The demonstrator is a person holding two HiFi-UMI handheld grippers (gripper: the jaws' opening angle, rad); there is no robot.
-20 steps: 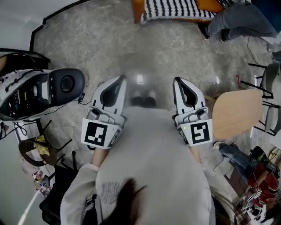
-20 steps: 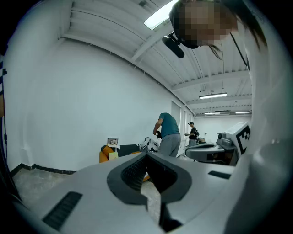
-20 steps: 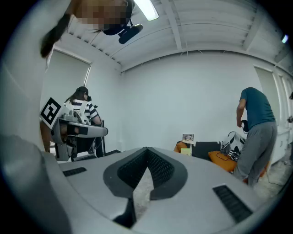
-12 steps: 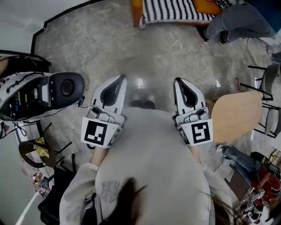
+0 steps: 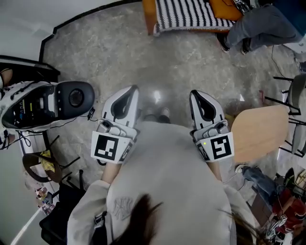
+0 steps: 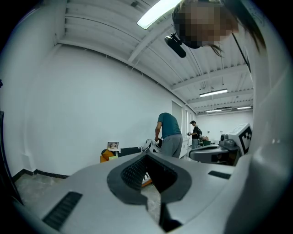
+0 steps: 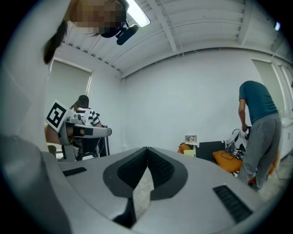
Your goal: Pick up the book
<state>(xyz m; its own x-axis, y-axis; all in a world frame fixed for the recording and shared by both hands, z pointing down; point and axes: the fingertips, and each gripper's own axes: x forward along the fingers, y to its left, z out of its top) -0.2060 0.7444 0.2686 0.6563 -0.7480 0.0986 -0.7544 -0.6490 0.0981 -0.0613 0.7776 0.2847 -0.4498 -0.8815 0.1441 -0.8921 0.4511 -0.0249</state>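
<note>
No book shows in any view. In the head view my left gripper point(image 5: 133, 89) and right gripper point(image 5: 193, 93) are held side by side in front of the person's chest, pointing forward over the stone floor. Both are shut with nothing between the jaws. In the left gripper view the left gripper point(image 6: 146, 155) has its dark pads meeting at the tip. The right gripper point(image 7: 147, 148) looks the same in its own view. Each view looks out across the room, not at anything near.
A black-and-white machine point(image 5: 48, 100) stands at the left. A wooden chair seat point(image 5: 258, 127) is at the right, and a striped cushion on an orange bench point(image 5: 186, 12) lies ahead. A seated person's legs point(image 5: 253, 24) are at top right. A person in a teal shirt point(image 7: 258, 123) stands by the far wall.
Both grippers keep their place in front of the chest, still shut. The head view has shifted a little, so the floor and furniture sit slightly lower in the picture.
</note>
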